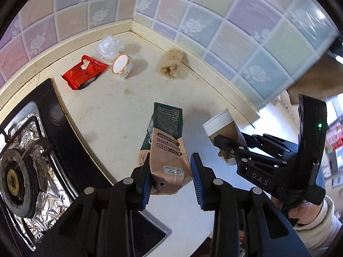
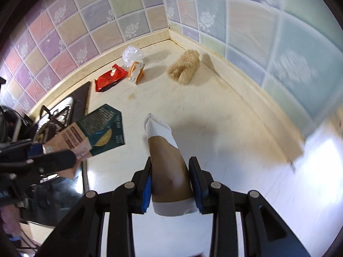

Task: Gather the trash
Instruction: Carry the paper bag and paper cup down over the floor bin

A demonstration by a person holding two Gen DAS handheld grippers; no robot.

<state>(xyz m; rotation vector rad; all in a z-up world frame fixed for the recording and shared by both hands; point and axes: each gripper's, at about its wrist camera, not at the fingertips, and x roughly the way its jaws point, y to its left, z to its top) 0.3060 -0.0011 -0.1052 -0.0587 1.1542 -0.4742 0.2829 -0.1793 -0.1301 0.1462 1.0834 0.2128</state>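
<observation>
My left gripper [image 1: 170, 171] is shut on a brown and green milk carton [image 1: 167, 145], held above the cream counter [image 1: 120, 107]. The carton also shows in the right wrist view [image 2: 94, 132]. My right gripper [image 2: 170, 177] is shut on a brown and white paper cup [image 2: 167, 160], held above the counter; the cup also shows in the left wrist view [image 1: 223, 128]. Near the tiled corner lie a red wrapper [image 1: 84, 71], a small white and orange cup [image 1: 122, 65] on its side and a crumpled clear plastic bag [image 1: 109, 47].
A tan fluffy brush-like object [image 1: 172, 63] lies by the right wall. A black gas stove [image 1: 27, 160] with foil around its burner fills the left. Pastel rose tiles [image 1: 193, 21] cover both walls. The counter's front edge is below the grippers.
</observation>
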